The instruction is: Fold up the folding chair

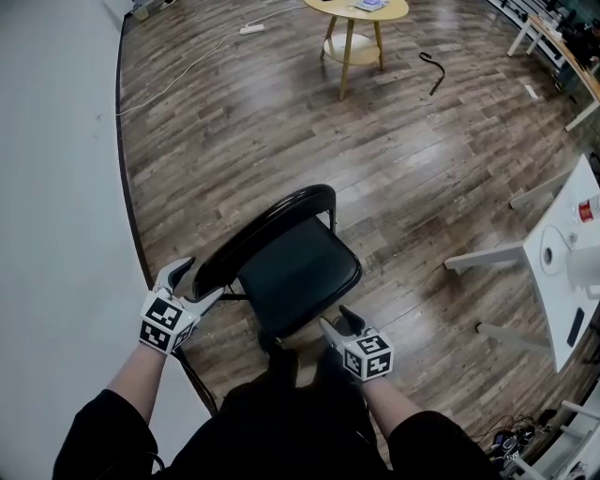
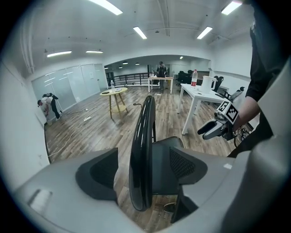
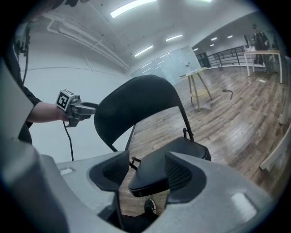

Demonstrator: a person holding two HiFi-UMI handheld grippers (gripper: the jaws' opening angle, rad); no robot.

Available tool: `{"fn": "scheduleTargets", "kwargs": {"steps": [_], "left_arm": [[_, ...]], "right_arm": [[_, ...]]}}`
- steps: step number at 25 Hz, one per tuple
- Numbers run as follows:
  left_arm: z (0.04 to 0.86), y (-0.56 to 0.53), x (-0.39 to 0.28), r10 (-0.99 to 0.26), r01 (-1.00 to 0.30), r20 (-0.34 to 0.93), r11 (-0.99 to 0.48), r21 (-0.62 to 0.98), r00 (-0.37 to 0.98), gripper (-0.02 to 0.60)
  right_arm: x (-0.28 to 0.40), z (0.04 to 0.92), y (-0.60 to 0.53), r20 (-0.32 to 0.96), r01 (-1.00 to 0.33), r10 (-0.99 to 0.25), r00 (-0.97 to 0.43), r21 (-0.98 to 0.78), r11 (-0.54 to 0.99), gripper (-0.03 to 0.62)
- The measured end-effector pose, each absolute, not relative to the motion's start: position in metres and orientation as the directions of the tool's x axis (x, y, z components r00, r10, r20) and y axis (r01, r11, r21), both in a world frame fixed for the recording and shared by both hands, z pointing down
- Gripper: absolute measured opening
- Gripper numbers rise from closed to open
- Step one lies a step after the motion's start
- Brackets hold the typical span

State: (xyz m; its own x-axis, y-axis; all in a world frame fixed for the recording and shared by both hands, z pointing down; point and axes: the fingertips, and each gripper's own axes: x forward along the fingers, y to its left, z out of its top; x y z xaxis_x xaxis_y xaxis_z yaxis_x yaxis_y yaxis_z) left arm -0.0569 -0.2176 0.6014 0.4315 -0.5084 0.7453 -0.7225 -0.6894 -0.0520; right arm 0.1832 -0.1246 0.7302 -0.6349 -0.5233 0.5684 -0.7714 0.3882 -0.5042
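Black folding chair (image 1: 300, 272) not yet folded.
Backrest (image 2: 142, 154) straddled by left tool (image 1: 197, 283), seat corner (image 3: 152, 177) by right tool (image 1: 336, 321), both apart.

You're in a big open-plan office or lab hall. A brown wood-plank floor (image 1: 281, 122) runs under you, with a white power strip on its cable (image 1: 251, 29) at the top of the head view. A round yellow wooden table (image 1: 361, 11) stands top centre, and a white desk (image 1: 561, 300) fills the right edge. The left gripper view shows long ceiling strip lights (image 2: 140, 32), glass partition walls (image 2: 68, 88) at left, and black office chairs (image 2: 184, 76) far back.
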Motion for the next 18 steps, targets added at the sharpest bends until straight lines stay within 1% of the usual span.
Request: {"fn": "scheduleTargets", "kwargs": {"steps": [2, 8, 18], "left_arm": [[0.604, -0.217, -0.057, -0.492, -0.711, 0.760, -0.701, -0.056, 0.425, 0.360], [0.613, -0.215, -0.058, -0.460, -0.694, 0.787, -0.717, -0.057, 0.410, 0.378], [0.624, -0.215, -0.053, -0.419, -0.652, 0.814, -0.755, -0.066, 0.403, 0.390]], "right_arm": [[0.186, 0.745, -0.125, 0.586, -0.779, -0.517, -0.624, -0.512, 0.361, 0.247], [0.193, 0.787, -0.121, 0.632, -0.795, -0.487, -0.603, -0.530, 0.297, 0.270], [0.197, 0.845, -0.121, 0.685, -0.802, -0.436, -0.583, -0.572, 0.174, 0.323]]}}
